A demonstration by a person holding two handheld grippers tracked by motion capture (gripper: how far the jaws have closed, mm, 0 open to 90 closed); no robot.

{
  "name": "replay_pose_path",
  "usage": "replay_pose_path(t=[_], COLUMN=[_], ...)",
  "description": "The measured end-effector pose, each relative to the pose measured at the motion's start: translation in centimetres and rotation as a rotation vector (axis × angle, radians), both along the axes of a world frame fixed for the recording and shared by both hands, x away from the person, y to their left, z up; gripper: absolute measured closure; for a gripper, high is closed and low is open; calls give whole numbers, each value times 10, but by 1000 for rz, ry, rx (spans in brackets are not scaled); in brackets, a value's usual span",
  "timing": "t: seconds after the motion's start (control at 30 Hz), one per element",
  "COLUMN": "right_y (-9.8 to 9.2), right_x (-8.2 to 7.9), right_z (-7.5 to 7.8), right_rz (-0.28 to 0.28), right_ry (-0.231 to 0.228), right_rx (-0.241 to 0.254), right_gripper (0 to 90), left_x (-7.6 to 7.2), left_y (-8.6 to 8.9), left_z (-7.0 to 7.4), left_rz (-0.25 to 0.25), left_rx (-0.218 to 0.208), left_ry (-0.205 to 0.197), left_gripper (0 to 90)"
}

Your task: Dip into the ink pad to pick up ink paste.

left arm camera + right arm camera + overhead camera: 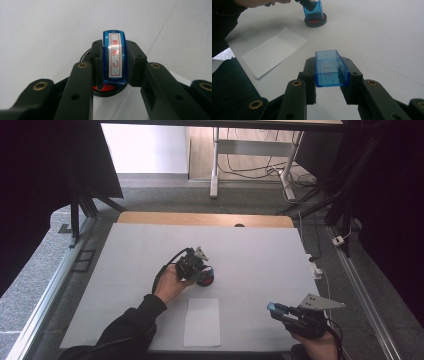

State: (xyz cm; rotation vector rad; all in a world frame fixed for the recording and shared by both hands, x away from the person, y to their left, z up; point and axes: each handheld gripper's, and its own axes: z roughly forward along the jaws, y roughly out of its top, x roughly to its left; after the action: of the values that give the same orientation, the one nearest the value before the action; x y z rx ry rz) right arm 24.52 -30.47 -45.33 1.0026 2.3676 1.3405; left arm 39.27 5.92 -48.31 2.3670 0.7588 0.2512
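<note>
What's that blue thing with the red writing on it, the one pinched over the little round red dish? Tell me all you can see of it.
The blue stamp is a small block of clear blue plastic with a white label bearing red characters in a red frame. The left gripper clamps it between its two black jaws. It is held tilted, lower end down on the round black ink pad with its red centre, near the middle of the white table.

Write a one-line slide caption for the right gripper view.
Right gripper holds a clear blue cap; beyond, blue stamp on red ink pad, beside a paper sheet.
</note>
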Motion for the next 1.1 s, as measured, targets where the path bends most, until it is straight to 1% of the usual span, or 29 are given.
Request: replay_pose_path(t=[0.03,0.17,0.43,0.53,0.6,0.73,0.87,0.97,1.03,1.1], right_y=[0,0,0,0,0,0,0,0,0,0], right_x=[0,0,0,0,0,0,0,0,0,0], right_z=[0,0,0,0,0,0,0,0,0,0], right_rz=[0,1,0,0,0,0,-1,0,-1,-1], right_ry=[0,1,1,1,1,1,1,2,1,1], right_rx=[0,0,0,0,0,-1,-2,-6,-3,-2], right_gripper=[686,685,686,686,686,686,686,686,686,686], left_x=[0,3,12,14,13,8,3,0,-2,-1], left_y=[0,2,14,16,15,9,3,0,-1,0], left_z=[0,-1,-5,-6,-5,-3,-2,-1,0,-1], left_rz=[5,15,29,31,32,19,12,2,-1,1], left_rx=[-11,-32,-121,-135,-130,-77,-37,2,15,3], left_ry=[5,29,102,115,109,68,31,2,-8,-6], left_gripper=[709,709,709,709,709,709,709,709,709,709])
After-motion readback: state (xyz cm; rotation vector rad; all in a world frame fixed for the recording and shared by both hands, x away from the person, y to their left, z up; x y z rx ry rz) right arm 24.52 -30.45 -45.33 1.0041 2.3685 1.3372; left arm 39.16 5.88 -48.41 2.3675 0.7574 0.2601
